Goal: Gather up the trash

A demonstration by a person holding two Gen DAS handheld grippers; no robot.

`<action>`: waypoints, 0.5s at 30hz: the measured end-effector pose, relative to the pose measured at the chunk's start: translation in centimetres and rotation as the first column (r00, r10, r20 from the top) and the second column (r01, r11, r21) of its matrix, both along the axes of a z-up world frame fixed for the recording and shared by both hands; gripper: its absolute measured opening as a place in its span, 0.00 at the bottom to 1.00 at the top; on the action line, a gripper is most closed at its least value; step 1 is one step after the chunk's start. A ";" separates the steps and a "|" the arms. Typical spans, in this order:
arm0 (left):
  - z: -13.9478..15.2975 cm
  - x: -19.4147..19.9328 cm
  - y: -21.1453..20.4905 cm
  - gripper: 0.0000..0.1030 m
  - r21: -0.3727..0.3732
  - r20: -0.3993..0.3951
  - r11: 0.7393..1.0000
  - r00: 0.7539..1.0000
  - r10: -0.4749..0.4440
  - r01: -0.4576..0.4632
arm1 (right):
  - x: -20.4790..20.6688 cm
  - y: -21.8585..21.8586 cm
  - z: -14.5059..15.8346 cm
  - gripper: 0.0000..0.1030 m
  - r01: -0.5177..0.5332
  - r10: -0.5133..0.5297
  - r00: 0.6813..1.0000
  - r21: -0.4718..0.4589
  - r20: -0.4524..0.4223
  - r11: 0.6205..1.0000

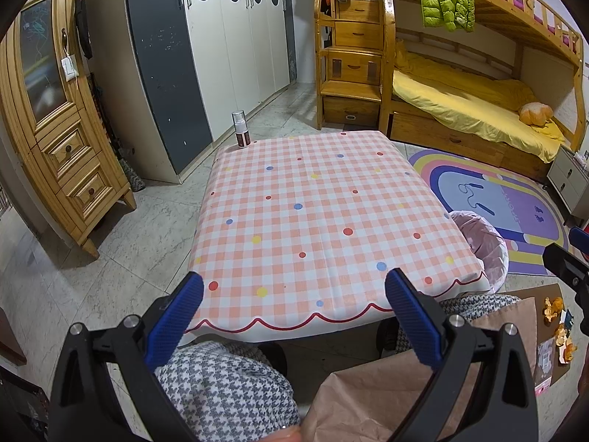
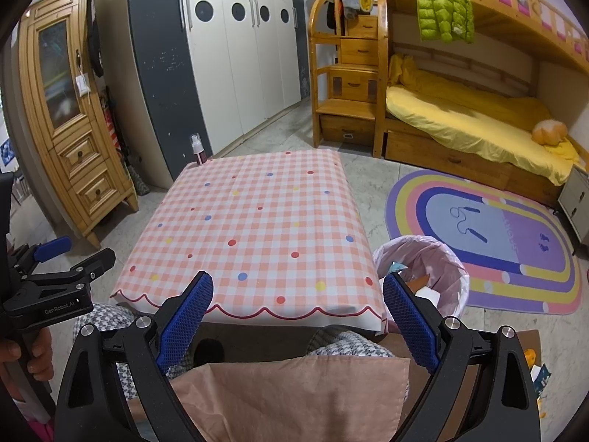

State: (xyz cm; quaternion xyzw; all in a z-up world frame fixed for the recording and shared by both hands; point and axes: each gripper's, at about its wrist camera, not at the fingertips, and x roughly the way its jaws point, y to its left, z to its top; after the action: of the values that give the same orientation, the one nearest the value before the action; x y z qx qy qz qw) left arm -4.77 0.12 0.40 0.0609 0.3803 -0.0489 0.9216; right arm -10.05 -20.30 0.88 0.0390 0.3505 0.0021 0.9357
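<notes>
Blue fingers (image 1: 412, 316) spread wide, orange peels (image 1: 554, 309) lying well right.

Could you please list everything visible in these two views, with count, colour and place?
checked pink-and-white tablecloth table: one, centre.
small dark spray bottle with clear cap: one, table's far left corner.
pink-lined waste bin: one, on floor right of table, holding scraps.
orange peel scraps: several, on brown cardboard at right.
rainbow oval rug: one, floor right.
wooden bunk bed with yellow bedding: one, back right.
lime-green padded jacket: one, hanging on bunk.
white-and-grey wardrobe: one, back.
wooden cabinet: one, left.
left claw: open, empty.
right claw: open, empty.
</notes>
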 end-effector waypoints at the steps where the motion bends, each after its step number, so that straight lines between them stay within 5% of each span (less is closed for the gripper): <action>1: 0.0 0.0 0.0 0.93 0.001 0.000 1.000 1.000 0.000 0.000 | 0.0 0.0 0.0 0.90 0.000 0.000 1.000 0.000 -0.001 1.000; 15: -0.1 -0.1 0.2 0.93 0.001 -0.003 1.000 1.000 0.007 -0.007 | -0.1 0.2 -0.3 0.90 0.002 -0.002 1.000 0.002 -0.004 1.000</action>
State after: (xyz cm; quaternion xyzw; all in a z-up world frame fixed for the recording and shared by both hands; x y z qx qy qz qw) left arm -4.84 0.33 0.26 0.0600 0.3819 -0.0457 0.9211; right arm -10.11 -20.07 0.57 0.0403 0.3523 0.0013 0.9350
